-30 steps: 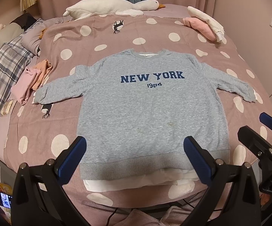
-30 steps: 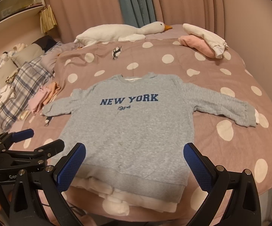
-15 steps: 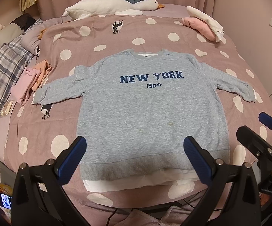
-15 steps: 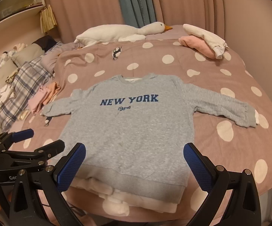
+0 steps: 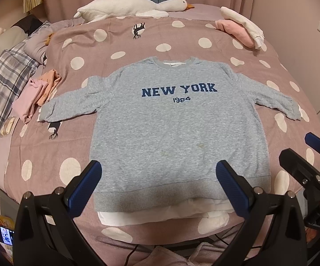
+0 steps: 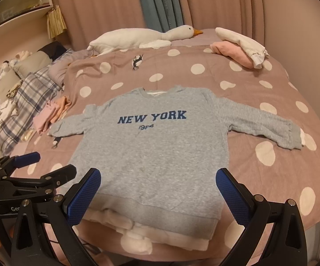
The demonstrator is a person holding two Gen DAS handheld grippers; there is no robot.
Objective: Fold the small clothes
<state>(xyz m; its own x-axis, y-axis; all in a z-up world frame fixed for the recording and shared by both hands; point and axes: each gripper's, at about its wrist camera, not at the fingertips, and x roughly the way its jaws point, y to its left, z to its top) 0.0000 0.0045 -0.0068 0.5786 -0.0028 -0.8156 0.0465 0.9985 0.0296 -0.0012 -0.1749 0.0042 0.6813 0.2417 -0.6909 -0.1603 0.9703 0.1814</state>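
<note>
A grey "NEW YORK 1984" sweatshirt [image 5: 175, 128] lies flat, front up, on the pink polka-dot bed, sleeves spread out to both sides; it also shows in the right wrist view [image 6: 155, 150]. A white layer [image 5: 160, 216] sticks out under its hem. My left gripper [image 5: 157, 190] is open and empty, held above the hem at the bed's near edge. My right gripper [image 6: 157, 197] is open and empty, just right of the left one, also over the hem. Each gripper shows in the other's view: the right [image 5: 310, 155] and the left [image 6: 33, 168].
Folded pink and orange clothes [image 5: 35, 95] lie left of the sweatshirt. A plaid blanket [image 5: 2, 88] and pillows are at far left. A plush goose [image 5: 135, 6] lies at the bed's head. A pink and white bundle [image 5: 242, 30] sits at back right. A wall is on the right.
</note>
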